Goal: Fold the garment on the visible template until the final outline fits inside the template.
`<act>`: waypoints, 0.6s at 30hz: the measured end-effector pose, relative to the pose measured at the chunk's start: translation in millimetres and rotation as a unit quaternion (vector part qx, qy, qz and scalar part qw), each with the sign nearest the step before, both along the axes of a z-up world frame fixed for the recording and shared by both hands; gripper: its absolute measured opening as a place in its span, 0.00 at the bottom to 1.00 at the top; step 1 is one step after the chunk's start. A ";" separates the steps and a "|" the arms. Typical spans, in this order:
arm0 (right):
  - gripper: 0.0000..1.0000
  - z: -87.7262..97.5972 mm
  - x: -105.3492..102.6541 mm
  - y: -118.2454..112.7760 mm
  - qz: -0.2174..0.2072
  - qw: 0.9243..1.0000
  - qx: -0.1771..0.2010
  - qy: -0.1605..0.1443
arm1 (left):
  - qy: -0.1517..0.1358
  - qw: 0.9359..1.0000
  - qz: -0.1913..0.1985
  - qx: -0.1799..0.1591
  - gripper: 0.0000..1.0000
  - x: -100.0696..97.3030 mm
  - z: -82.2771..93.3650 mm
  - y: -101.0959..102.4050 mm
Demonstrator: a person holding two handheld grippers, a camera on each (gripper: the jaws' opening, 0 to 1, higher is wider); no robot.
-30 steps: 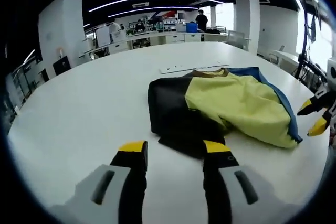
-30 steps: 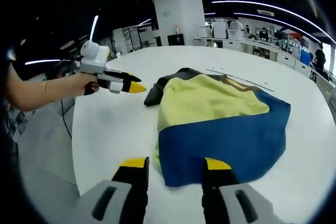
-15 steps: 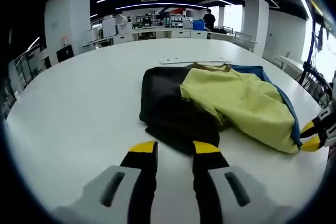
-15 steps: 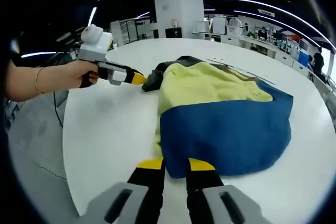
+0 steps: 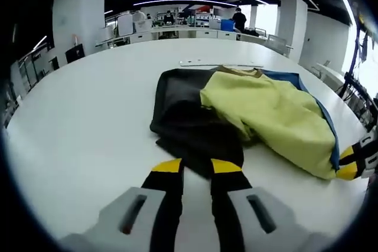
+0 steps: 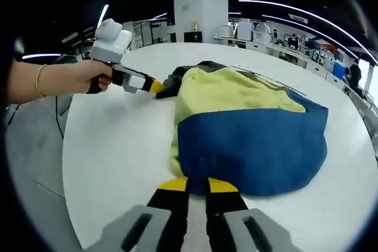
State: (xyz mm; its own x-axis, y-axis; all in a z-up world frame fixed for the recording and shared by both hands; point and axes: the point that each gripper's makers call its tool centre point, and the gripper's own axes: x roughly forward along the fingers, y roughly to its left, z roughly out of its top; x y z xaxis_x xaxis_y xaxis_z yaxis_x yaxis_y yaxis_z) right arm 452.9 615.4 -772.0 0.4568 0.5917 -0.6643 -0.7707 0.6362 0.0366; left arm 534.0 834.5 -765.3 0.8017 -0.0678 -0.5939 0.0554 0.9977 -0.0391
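The garment (image 5: 248, 116) lies bunched on the white table (image 5: 88, 122), a loose heap in three colours: black toward the left gripper, yellow across the middle, blue toward the right gripper. A thin pale strip (image 5: 221, 63) lies on the table just beyond the collar; whether it marks the template cannot be told.

The left gripper (image 5: 190, 166) sits at the black hem with its yellow tips close together; whether cloth lies between them cannot be told. The right gripper (image 6: 198, 185) sits at the blue edge (image 6: 254, 151), tips likewise nearly closed, and its grasp also cannot be confirmed.

Judged step: taking hold of two opposite edges to spread or fold the heap.

To do it well:
1. Pinch a single layer at each edge, not the stacked bulk.
2. Confirm both holds before lifting.
3. Draw the two edges apart evenly and low over the table, so the cloth flattens without sliding off it.
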 end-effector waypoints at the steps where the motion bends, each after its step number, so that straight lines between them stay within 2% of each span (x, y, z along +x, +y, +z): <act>1: 0.04 0.2 -0.2 0.0 0.000 1.000 -0.001 -0.001 | 0.000 1.000 0.000 -0.002 0.09 0.0 -0.1 -0.7; 3: 0.00 2.9 -0.3 -0.9 0.002 1.000 -0.008 -0.011 | 0.000 1.000 -0.001 -0.007 0.01 0.1 -0.3 -2.6; 4: 0.00 6.3 1.0 -0.9 0.009 0.999 -0.016 -0.029 | 0.001 1.000 -0.003 -0.006 0.01 0.3 -0.3 -3.7; 5: 0.00 7.5 0.0 -0.4 0.014 0.999 -0.019 -0.033 | 0.003 1.000 -0.010 0.006 0.00 0.5 -0.1 -3.7; 9: 0.00 15.9 -0.8 -2.4 0.007 0.999 -0.008 -0.030 | 0.014 1.000 -0.020 0.017 0.00 -1.8 0.5 -2.6; 14: 0.00 34.9 -1.0 -8.7 -0.008 0.999 0.008 -0.032 | 0.013 0.999 -0.020 0.043 0.00 -13.7 8.0 14.0; 18: 0.00 53.2 0.7 -15.4 -0.019 0.999 0.027 -0.035 | 0.012 0.999 -0.011 0.043 0.00 -23.6 14.4 29.7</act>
